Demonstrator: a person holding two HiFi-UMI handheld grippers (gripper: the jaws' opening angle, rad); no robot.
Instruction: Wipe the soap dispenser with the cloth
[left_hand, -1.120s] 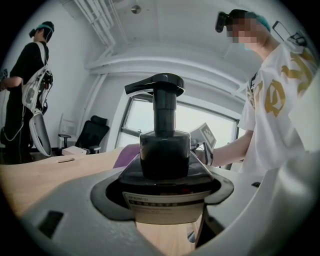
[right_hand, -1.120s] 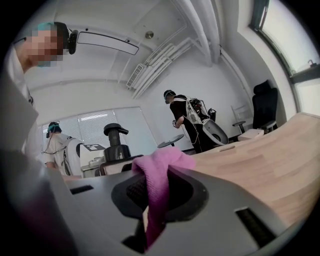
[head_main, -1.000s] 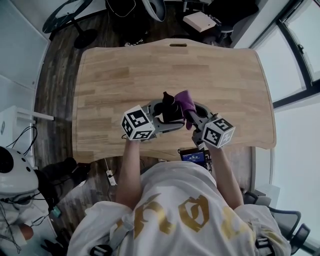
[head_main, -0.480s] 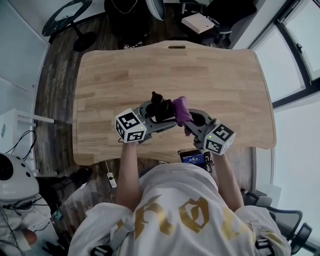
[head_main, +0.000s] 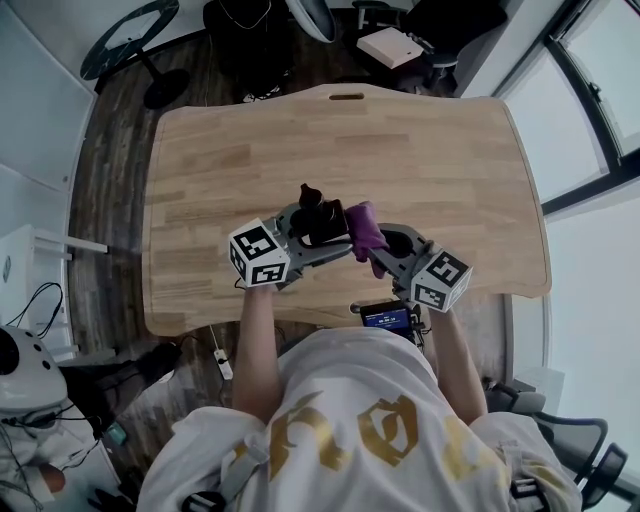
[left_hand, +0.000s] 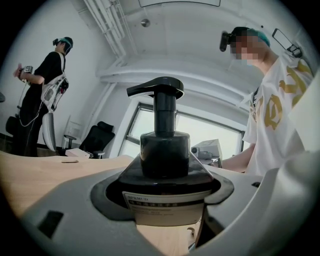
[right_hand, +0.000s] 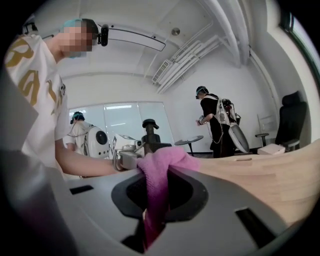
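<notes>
Left tongs (left_hand: 167, 212) clamp the pump soap dispenser (left_hand: 164, 150), right tongs (right_hand: 152, 202) pinch the purple cloth (right_hand: 161, 167) beside it; next, probably rub its side.

A light wooden table (head_main: 250, 160) of glued strips, with rounded corners and a bowed far edge, stands on a dark plank floor (head_main: 118, 150). A narrow oval slot (head_main: 347, 96) is cut near the middle of its far edge. A black pump soap dispenser (head_main: 318, 215) sits over the near-middle of the top; whether its base touches the wood cannot be told.
</notes>
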